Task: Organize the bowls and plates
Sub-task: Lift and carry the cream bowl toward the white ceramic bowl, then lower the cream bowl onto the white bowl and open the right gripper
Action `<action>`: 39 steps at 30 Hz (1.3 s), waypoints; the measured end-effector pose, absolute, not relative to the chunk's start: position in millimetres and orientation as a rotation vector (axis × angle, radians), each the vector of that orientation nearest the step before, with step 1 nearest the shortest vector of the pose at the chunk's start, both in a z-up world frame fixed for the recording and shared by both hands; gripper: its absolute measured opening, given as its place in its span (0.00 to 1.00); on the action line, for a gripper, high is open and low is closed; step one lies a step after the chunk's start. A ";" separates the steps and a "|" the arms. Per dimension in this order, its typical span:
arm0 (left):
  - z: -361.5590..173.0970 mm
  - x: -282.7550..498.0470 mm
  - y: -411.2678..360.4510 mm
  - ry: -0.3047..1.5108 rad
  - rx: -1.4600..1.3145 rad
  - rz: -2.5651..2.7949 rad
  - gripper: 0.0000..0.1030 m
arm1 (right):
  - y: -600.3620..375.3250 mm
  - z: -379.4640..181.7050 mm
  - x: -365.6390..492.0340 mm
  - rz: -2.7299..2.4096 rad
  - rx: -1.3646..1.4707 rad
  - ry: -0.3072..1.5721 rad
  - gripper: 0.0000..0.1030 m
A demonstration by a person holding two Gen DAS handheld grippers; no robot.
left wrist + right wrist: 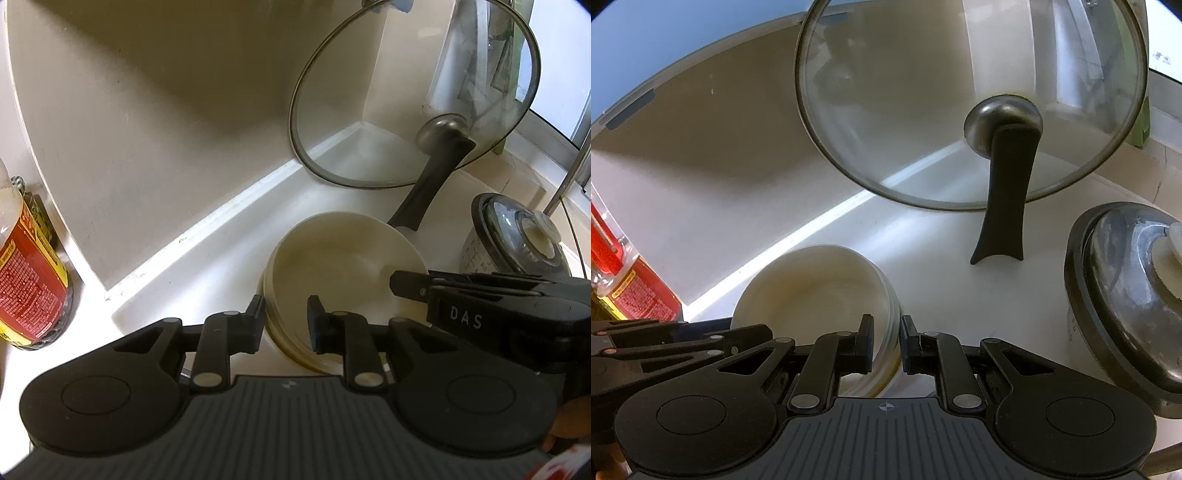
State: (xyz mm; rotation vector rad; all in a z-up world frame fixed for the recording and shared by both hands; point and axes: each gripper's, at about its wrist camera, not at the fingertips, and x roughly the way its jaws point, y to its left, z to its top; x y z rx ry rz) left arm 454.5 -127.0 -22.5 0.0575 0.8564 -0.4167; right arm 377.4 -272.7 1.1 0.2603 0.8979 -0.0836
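Though both tools are at the same stack of bowls (343,273), the hold looks uneven; the stack sits on the white counter (207,266) in the corner by the wall, tipped so its mouth faces up and away. The left tool (286,321) straddles the near rim, one finger outside and one inside, yet a gap shows between its pads and the rims, so I read it as loosened and not pressing. The right tool (887,341) is clenched on the opposite rim, its pads tight on the nested edges, and it reaches in from the right in the left wrist view.

The main risk, as I judge it, is that the bowls are only nested, not joined; a pinch on one or two rims may lift those and leave the others behind, or let them slide apart and clatter on the counter. With only one side truly gripped, the stack could swing or tip further if raised.

A glass lid (971,103) leans upright against the wall just behind, resting on its long black handle (1004,195); a knock from the stack or a tool could send it sliding down. A lidded metal pot (1130,295) stands near on the right, and a red-labelled bottle (29,273) on the left, narrowing the way out on both sides.
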 end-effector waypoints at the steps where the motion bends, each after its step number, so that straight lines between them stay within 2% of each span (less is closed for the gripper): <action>1: -22.6 454.3 -127.1 0.857 0.057 -0.417 0.20 | -273.0 1.5 377.4 -0.086 0.261 0.897 0.14; 25: -14.4 446.9 -122.9 0.827 0.059 -0.419 0.21 | -271.3 9.5 368.8 -0.080 0.258 0.862 0.15; 27: -12.8 445.8 -122.5 0.826 0.058 -0.425 0.22 | -271.9 10.2 366.8 -0.076 0.263 0.867 0.17; 31: -9.5 442.7 -121.5 0.820 0.058 -0.431 0.26 | -273.5 13.3 361.0 -0.081 0.280 0.856 0.40; 33: -7.8 440.3 -120.6 0.818 0.056 -0.432 0.28 | -273.8 16.0 357.2 -0.085 0.284 0.845 0.45; 38: -1.8 432.9 -116.8 0.812 0.052 -0.437 0.34 | -275.7 22.2 348.5 -0.090 0.311 0.841 0.48; 39: -0.2 430.6 -116.0 0.812 0.052 -0.439 0.38 | -276.0 23.9 346.2 -0.089 0.319 0.840 0.48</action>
